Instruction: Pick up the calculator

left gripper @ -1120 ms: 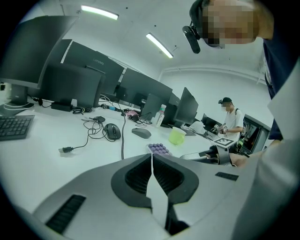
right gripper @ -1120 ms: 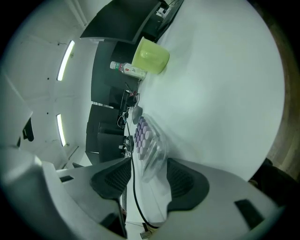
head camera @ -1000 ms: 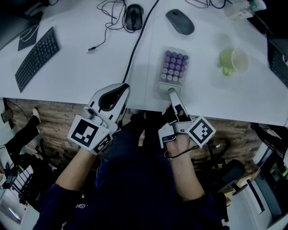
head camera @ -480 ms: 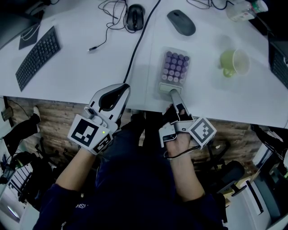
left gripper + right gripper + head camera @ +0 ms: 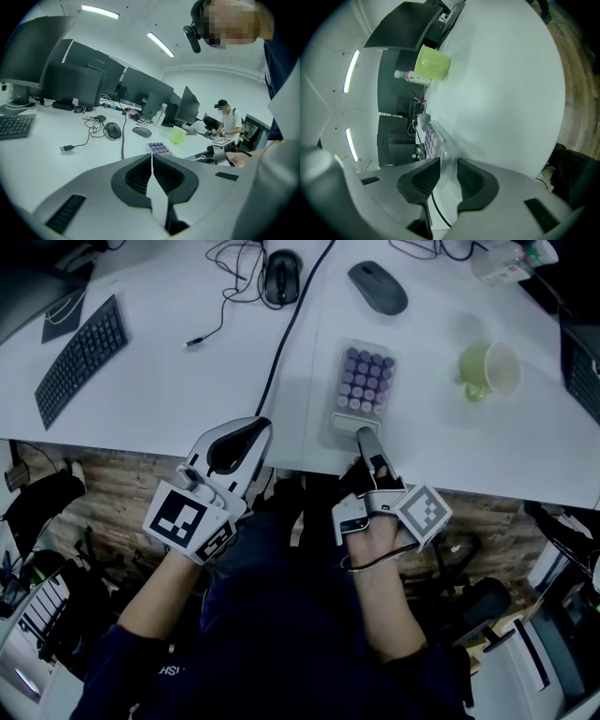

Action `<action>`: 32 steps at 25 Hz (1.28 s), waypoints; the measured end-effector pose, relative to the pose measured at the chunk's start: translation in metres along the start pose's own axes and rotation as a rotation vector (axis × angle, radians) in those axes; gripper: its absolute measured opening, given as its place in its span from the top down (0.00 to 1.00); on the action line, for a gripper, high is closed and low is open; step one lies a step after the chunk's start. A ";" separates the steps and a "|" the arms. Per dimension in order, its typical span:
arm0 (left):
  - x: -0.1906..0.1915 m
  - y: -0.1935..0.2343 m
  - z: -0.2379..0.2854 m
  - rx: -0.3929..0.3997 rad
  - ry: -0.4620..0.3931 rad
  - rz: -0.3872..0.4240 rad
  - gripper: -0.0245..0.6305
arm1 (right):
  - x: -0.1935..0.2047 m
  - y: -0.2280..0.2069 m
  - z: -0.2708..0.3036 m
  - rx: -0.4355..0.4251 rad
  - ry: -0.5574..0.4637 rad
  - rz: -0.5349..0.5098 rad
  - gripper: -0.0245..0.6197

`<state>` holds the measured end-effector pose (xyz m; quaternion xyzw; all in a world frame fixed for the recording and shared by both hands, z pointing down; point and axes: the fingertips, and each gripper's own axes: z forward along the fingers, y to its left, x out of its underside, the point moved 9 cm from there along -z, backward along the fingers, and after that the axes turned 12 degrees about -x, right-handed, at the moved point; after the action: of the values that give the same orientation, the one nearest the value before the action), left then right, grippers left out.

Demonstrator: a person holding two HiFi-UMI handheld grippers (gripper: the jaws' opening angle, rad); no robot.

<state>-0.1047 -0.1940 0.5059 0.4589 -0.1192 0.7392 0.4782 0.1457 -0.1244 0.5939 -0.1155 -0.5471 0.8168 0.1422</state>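
Observation:
The calculator (image 5: 362,381), a clear-cased slab with purple keys, lies flat on the white desk (image 5: 169,399) near its front edge. My right gripper (image 5: 367,435) reaches over that edge, turned on its side. In the right gripper view its jaws are closing, with the calculator's (image 5: 431,137) near end between the two dark pads. The right gripper (image 5: 448,165) shows a narrow gap still filled by the clear casing, and I see no firm press. My left gripper (image 5: 251,425) hovers at the desk edge to the left, shut and empty (image 5: 151,157). The calculator (image 5: 158,148) shows beyond its tips.
A green cup (image 5: 487,368) stands right of the calculator. A grey mouse (image 5: 377,287) and a black wired mouse (image 5: 280,276) lie behind it. A black cable (image 5: 284,338) runs past the calculator's left side. A keyboard (image 5: 80,360) lies far left. Monitors (image 5: 70,79) line the back.
The right gripper has rolled slightly and crept a little toward the calculator's near end. The calculator has not moved. The left gripper has stayed still.

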 end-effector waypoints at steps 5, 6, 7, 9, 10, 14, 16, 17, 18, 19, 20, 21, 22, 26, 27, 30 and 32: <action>0.001 -0.001 -0.003 -0.008 0.002 0.003 0.91 | 0.000 -0.001 0.000 0.001 -0.010 0.030 0.79; 0.001 -0.001 -0.003 -0.010 0.003 0.003 0.91 | 0.000 -0.001 0.000 -0.001 -0.013 0.045 0.80; 0.001 -0.002 -0.003 -0.011 0.003 0.003 0.91 | 0.001 -0.001 0.000 -0.005 -0.017 0.060 0.80; 0.001 -0.003 -0.004 -0.012 0.002 0.005 0.91 | 0.000 -0.002 0.000 -0.021 -0.029 0.079 0.81; 0.001 -0.004 -0.004 -0.013 0.002 0.006 0.91 | -0.001 -0.002 0.000 -0.030 -0.035 0.084 0.82; 0.001 -0.005 -0.004 -0.013 0.003 0.013 0.91 | -0.002 -0.005 0.001 -0.057 -0.044 0.092 0.83; 0.000 -0.005 -0.005 -0.014 0.002 0.013 0.91 | -0.001 -0.006 0.001 -0.065 -0.047 0.102 0.83; 0.000 -0.006 -0.005 -0.014 0.001 0.014 0.91 | -0.001 -0.006 0.000 -0.067 -0.049 0.106 0.84; -0.001 -0.007 -0.005 -0.014 0.000 0.015 0.91 | -0.001 -0.007 -0.001 -0.069 -0.051 0.109 0.84; -0.003 -0.007 -0.005 -0.013 -0.001 0.017 0.91 | -0.001 -0.008 -0.001 -0.071 -0.053 0.110 0.84; -0.004 -0.007 -0.006 -0.013 -0.004 0.018 0.91 | -0.002 -0.008 -0.002 -0.074 -0.054 0.112 0.84; -0.006 -0.008 -0.006 -0.013 -0.009 0.020 0.91 | -0.002 -0.007 -0.002 -0.080 -0.055 0.113 0.84; -0.008 -0.008 -0.006 -0.014 -0.014 0.022 0.91 | -0.003 -0.006 -0.002 -0.088 -0.056 0.111 0.84; -0.017 -0.010 -0.011 -0.016 -0.040 0.031 0.91 | -0.005 0.006 -0.002 -0.127 -0.057 0.096 0.84; -0.019 -0.010 -0.013 -0.017 -0.047 0.033 0.91 | -0.006 0.009 -0.002 -0.138 -0.058 0.093 0.84; -0.028 -0.012 -0.018 -0.020 -0.073 0.038 0.91 | -0.007 0.022 -0.003 -0.174 -0.056 0.086 0.84; -0.036 -0.013 -0.021 -0.022 -0.094 0.045 0.91 | -0.008 0.030 -0.003 -0.194 -0.055 0.079 0.84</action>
<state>-0.1016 -0.1959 0.4625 0.4851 -0.1599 0.7260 0.4606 0.1512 -0.1352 0.5646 -0.1277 -0.6223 0.7678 0.0829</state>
